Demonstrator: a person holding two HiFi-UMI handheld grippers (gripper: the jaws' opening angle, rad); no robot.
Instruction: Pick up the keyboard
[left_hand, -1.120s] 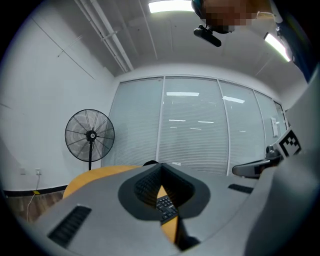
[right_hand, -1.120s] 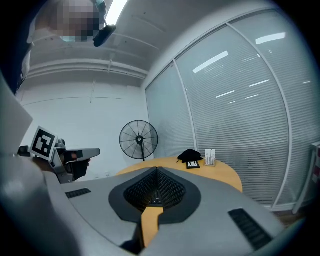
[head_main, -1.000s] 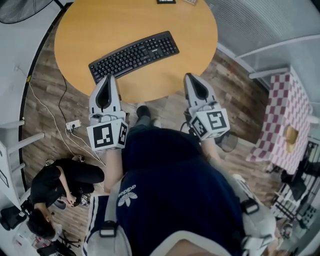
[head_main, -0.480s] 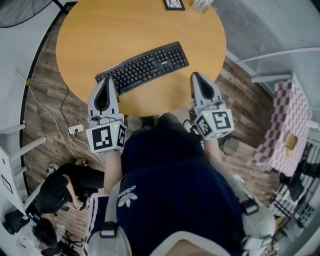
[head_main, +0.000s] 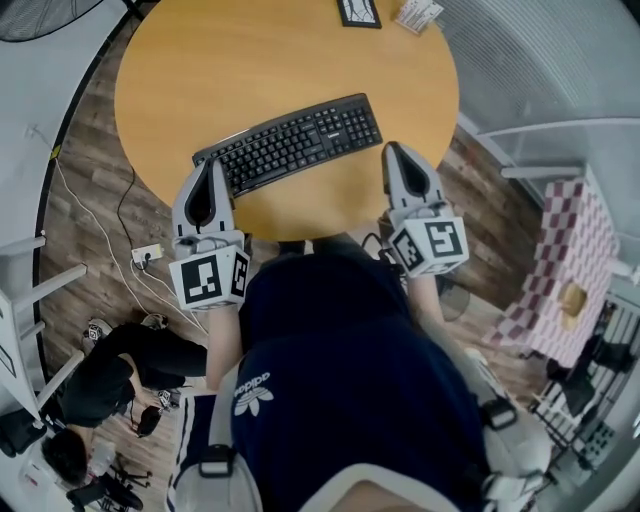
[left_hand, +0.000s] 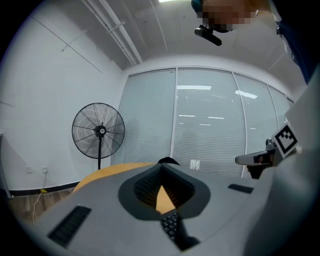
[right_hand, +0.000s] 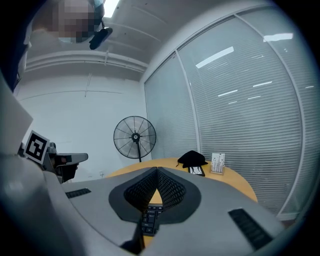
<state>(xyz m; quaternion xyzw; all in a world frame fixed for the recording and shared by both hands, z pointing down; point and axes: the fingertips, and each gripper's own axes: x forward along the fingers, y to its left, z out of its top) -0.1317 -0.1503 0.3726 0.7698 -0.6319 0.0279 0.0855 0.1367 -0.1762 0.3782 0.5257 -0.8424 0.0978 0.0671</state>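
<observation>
Progress: barely begun; nothing is gripped or lifted yet, as far as I can see.
Left gripper (head_main: 211, 168): jaws pressed together with nothing between them, tip over the table's near edge, just beside the keyboard's left end but apart from it.
Keyboard (head_main: 290, 142): lies flat on the table, slanted, its right end further from the person, between the two gripper tips and a little beyond them.
Right gripper (head_main: 394, 152): jaws likewise closed and empty, tip near the keyboard's right end, not touching.
Left to do: by my reckoning, both sets of jaws have to part, take hold of the keyboard's ends, and raise it off the wood.
Table (head_main: 200, 60): round, yellow-brown wood, mostly bare; a dark flat thing (head_main: 358, 12) and a small white card stand (head_main: 418, 14) sit at its far edge.
Room, left: a standing fan (left_hand: 98, 131) by a white wall, wood-pattern floor, a cable (head_main: 125, 215) running to a white power strip (head_main: 146, 253), and a person in black (head_main: 110, 375) crouched on the floor.
Room, right: a glass wall with blinds, and a red-and-white checked cloth (head_main: 560, 260).
</observation>
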